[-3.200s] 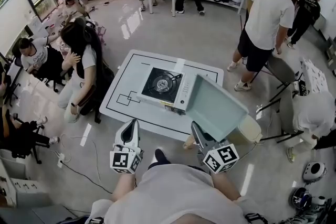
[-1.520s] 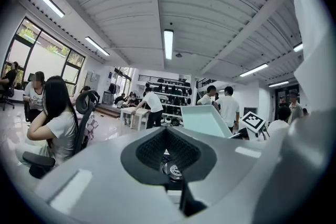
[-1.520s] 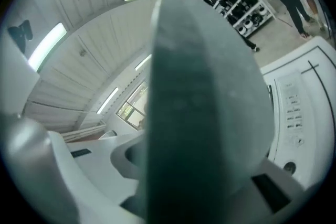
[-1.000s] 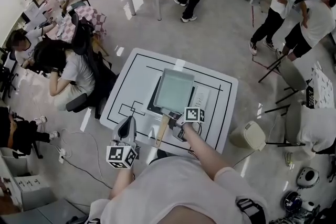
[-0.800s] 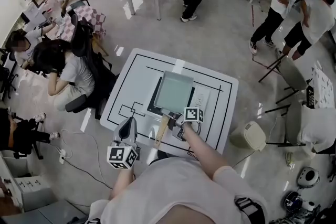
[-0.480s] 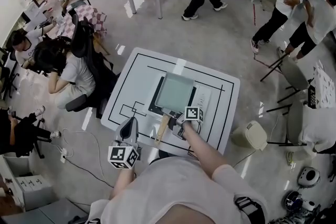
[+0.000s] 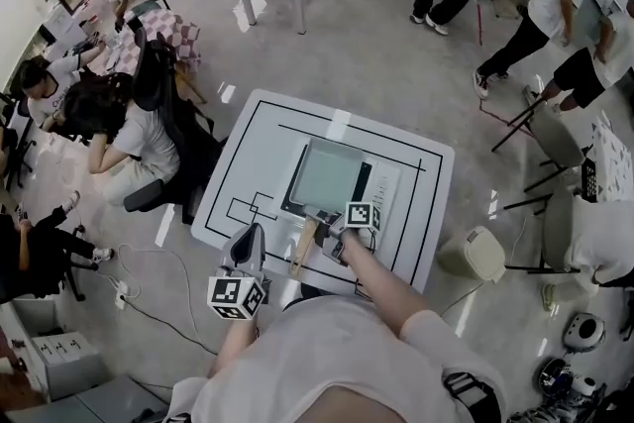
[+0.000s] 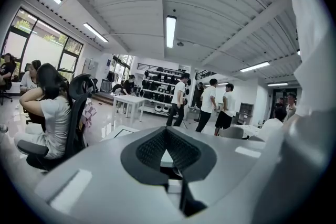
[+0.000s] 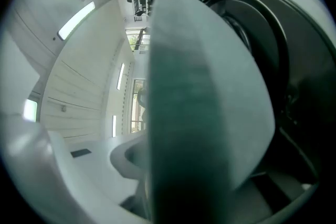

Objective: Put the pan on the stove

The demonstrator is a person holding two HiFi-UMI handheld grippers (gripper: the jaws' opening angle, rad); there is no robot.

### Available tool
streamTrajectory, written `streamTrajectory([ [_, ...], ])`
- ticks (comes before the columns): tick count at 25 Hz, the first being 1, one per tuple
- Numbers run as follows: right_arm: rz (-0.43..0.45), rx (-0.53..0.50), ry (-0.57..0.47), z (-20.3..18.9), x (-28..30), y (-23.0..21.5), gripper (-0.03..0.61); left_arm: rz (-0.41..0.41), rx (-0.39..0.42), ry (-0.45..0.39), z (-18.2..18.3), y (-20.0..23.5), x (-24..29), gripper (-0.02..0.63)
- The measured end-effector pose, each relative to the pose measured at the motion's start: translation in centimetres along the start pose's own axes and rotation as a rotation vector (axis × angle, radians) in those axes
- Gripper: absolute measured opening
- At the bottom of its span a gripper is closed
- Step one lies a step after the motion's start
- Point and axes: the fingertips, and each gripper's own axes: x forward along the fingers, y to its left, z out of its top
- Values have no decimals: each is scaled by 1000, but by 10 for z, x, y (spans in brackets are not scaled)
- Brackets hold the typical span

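Looking down, we see our left gripper [image 7: 250,235] hanging off the near-left edge of the counter [image 7: 243,149], well apart from everything on it. In the left gripper view its jaws are pressed together with nothing in them.

The counter's left half is bare white with black lines, and so is the strip along its far edge. Right of middle stands the portable stove [image 7: 382,185]. The rectangular pan [image 7: 327,173] lies over it and covers the burner, and the stove's white control panel shows just right of the pan. The pan's wooden handle [image 7: 302,248] points back toward us and reaches close to the near edge. Just right of the handle, our right gripper [image 7: 335,231] pinches the pan's near rim.

A seated person [image 7: 114,139] in an office chair [image 7: 163,94] is close to the counter's left side. A pale rounded object [image 7: 480,253] sits on the floor off the right near corner.

Only the right gripper view shows the grip. There the pan wall [image 9: 199,102] fills the space between the jaws, with the dark burner ring [image 9: 273,44] just to its right. We cannot tell whether the pan's base is touching the stove's supports.
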Motion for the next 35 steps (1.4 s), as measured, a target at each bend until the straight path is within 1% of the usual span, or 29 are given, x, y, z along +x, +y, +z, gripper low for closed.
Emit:
streamTrajectory([
  [6, -55, 18, -37, 1, -2, 4, 132, -14, -5, -3, 1, -4, 3, 11],
  [8, -67, 30, -43, -2, -2, 5, 178, -19, -3, -4, 2, -4, 3, 11],
  [10, -85, 38, -53, -5, -6, 6, 192, -21, -1, -7, 2, -3, 3, 11],
  [14, -137, -1, -80, -8, -24, 4, 198, -24, -1, -13, 3, -4, 2, 11],
  [18, -166, -61, -101, -15, -52, 18, 199, -26, 3, -14, 3, -4, 2, 11],
  [21, -228, -168, -135, -14, -83, 30, 199, -29, 6, -15, 3, -5, 2, 11],
  [23, -270, -252, -182, -9, -105, 40, 198, -34, 11, -18, 5, -8, 3, 11],
  [24, -294, -296, -213, -6, -116, 45, 185, -36, 14, -20, 6, -9, 4, 11],
  [26, -343, -397, -277, 1, -137, 59, 106, -40, 20, -25, 8, -11, 4, 11],
  [27, -356, -457, -305, 4, -145, 69, 74, -42, 23, -28, 9, -13, 4, 11],
  [29, -354, -593, -352, 8, -157, 96, 20, -45, 26, -34, 11, -16, 5, 11],
  [31, -349, -731, -384, 13, -164, 122, 9, -49, 30, -40, 13, -19, 6, 11],
  [35, -387, -1001, -419, 19, -172, 167, 8, -54, 40, -50, 16, -24, 7, 11],
])
